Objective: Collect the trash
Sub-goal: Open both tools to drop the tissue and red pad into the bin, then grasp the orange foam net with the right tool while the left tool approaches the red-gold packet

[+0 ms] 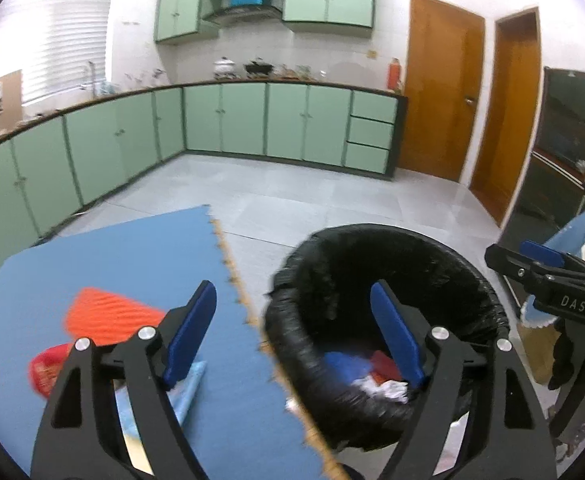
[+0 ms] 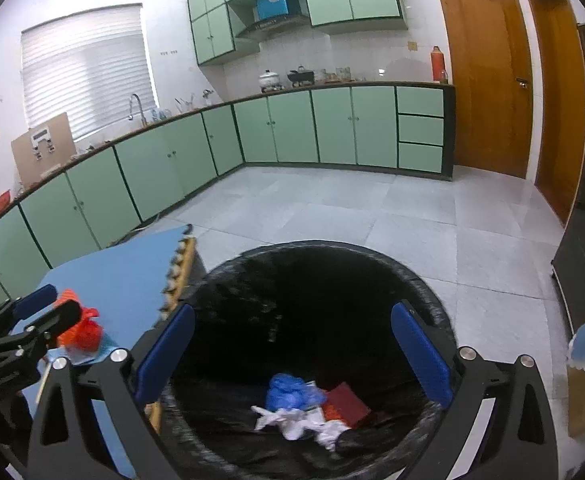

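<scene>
My right gripper (image 2: 292,352) wide, empty, over black-bagged round bin (image 2: 432,280); my left gripper (image 1: 292,340) wide, empty, nearer orange crinkled wrapper (image 1: 108,314) lying leftward on blue foam mat (image 1: 132,248)

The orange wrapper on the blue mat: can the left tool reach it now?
Probably yes. The left tool is open and holds nothing, the orange wrapper lies uncovered on the blue mat, and nothing stands between them.

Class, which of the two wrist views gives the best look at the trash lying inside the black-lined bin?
The right wrist view: it looks straight down into the black-lined bin, showing blue, white and red trash clearly between the open right gripper. The left wrist view shows the same heap blurred and partly hidden behind a blue pad.
</scene>
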### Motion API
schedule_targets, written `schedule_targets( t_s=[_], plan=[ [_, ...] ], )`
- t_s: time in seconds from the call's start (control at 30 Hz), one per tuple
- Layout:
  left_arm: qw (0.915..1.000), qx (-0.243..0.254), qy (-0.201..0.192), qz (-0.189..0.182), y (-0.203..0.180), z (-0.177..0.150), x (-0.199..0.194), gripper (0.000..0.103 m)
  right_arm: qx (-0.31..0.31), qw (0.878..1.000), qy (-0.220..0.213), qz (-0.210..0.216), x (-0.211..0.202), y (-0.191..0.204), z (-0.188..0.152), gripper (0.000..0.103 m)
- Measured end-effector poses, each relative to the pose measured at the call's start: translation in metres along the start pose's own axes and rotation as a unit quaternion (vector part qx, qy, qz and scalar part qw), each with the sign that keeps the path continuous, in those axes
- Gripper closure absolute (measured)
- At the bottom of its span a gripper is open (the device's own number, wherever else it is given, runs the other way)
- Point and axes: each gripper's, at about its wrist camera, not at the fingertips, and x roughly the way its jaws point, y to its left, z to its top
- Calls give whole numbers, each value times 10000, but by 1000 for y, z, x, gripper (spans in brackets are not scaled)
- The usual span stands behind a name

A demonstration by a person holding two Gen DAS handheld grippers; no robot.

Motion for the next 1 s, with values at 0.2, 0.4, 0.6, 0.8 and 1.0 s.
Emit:
schedule_targets(
  t_s=[0.2,0.4,0.6,0.8,1.0],
  plan=[
    [9985,-194,-46,505,43,-22,-44,25,-32,9997,65,223,-6,38,-16,6],
    [9937,-397,34,1051,91,-45,-74,25,-276,9983,167,480,-4,84,-32,6],
    [9874,-616,23,1454,134,-55,-90,25,-635,9944,188,829,3,132,-35,6],
    [9859,-696,127,1517,158,-61,-85,25,-741,9919,233,1004,14,161,-42,6],
    [9857,-757,312,1476,166,-73,-67,25,-841,9906,377,1010,32,178,-48,6]
  ],
)
